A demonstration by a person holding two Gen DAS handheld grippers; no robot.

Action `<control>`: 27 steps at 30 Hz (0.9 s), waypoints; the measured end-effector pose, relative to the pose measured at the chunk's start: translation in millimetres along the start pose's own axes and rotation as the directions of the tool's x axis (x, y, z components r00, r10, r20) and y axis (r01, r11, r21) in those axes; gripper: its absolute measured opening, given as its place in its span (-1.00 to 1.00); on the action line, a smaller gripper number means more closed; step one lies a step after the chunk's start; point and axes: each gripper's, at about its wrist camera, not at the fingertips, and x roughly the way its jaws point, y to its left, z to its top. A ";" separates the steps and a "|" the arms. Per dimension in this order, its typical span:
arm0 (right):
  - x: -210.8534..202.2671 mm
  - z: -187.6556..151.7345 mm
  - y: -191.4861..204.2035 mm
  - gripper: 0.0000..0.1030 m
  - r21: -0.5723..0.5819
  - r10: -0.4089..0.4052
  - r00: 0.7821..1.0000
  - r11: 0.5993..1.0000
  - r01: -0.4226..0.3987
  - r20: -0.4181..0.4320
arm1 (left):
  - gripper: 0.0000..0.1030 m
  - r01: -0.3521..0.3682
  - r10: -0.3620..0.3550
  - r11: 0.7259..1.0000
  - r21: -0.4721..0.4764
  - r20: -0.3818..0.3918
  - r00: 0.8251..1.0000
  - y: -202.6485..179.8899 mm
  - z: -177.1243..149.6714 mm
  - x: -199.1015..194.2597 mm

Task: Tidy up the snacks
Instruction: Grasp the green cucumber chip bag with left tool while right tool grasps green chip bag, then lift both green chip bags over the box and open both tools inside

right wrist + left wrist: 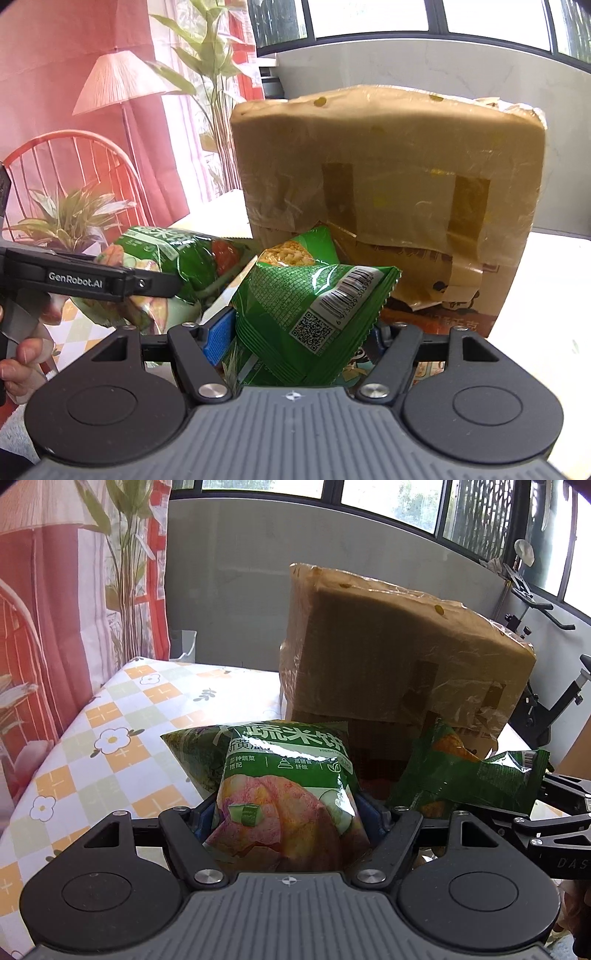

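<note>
Snacks are gripped by both tongs above the tabletop [110, 716], which is covered with a checked, flowered cloth. The left tongs [286, 812] are clamped on a green rice-cracker bag [280, 786], its puffed body squeezed between the blue pads and its top end projecting forward beyond the fingertips. The right tongs [295, 328] are clamped on a second green snack bag [306, 306], held with barcode and QR code turned up toward the camera. Just ahead of both tongs a cardboard box [399, 653] wrapped in clear tape is seen, its raised flap facing them. In the right wrist view the left tongs and their bag are found to the left, near the right tongs; a hand [18, 362] is seen on the left handle. Behind the box, windows are visible.
</note>
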 end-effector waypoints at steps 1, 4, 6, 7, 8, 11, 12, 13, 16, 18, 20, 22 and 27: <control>-1.1 0.2 -0.6 0.37 0.003 -0.001 1.000 1.000 0.001 0.004 | 0.48 -0.003 0.003 1.000 0.004 0.012 1.000 -1.4 2.3 -2.9; -5.0 4.0 -2.4 0.38 0.001 -0.007 1.000 1.000 0.007 0.018 | 0.48 -0.009 0.009 1.000 0.008 0.050 0.999 -4.2 8.5 -10.3; -7.1 7.7 -2.1 0.37 -0.002 -0.010 0.999 1.000 0.010 0.033 | 0.48 -0.012 0.012 1.000 0.011 0.068 0.998 -6.6 14.3 -15.6; -9.0 9.0 -2.6 0.37 -0.003 -0.010 0.999 1.000 0.010 0.043 | 0.48 -0.012 0.011 1.000 0.014 0.077 0.997 -7.8 16.7 -18.7; -11.2 10.4 -3.0 0.37 -0.003 -0.008 0.999 1.000 0.008 0.053 | 0.48 -0.013 0.012 1.000 0.019 0.087 0.996 -9.7 18.7 -21.2; -16.0 14.9 -4.0 0.37 -0.010 -0.004 0.997 1.000 0.005 0.076 | 0.48 -0.014 0.011 1.000 0.026 0.118 0.993 -14.4 25.3 -28.1; -17.4 16.4 -4.3 0.37 -0.013 -0.003 0.997 1.000 0.004 0.082 | 0.48 -0.013 0.009 1.000 0.027 0.127 0.992 -15.8 27.0 -29.9; -18.4 18.1 -4.6 0.37 -0.016 -0.002 0.996 1.000 0.004 0.086 | 0.48 -0.012 0.008 1.000 0.028 0.135 0.991 -17.4 29.0 -31.6; -22.0 22.8 -5.9 0.38 -0.026 -0.002 0.995 1.000 0.004 0.100 | 0.48 -0.009 0.004 0.999 0.032 0.150 0.989 -20.7 33.4 -34.5; -24.7 25.4 -7.7 0.37 -0.029 -0.001 0.994 1.000 0.004 0.110 | 0.48 -0.010 0.003 0.999 0.037 0.160 0.987 -23.1 35.9 -36.8; -28.5 28.3 -9.0 0.37 -0.025 0.002 0.992 1.000 0.001 0.126 | 0.48 -0.013 0.005 0.999 0.044 0.177 0.984 -24.5 39.4 -39.1; -32.9 31.5 -10.0 0.37 -0.022 0.008 0.990 1.000 -0.005 0.144 | 0.48 -0.017 0.007 0.999 0.050 0.197 0.980 -26.9 43.6 -44.2; -43.2 44.6 -12.8 0.37 -0.022 0.025 0.980 1.000 -0.022 0.199 | 0.48 -0.022 0.006 0.998 0.064 0.239 0.971 -32.3 52.8 -54.3</control>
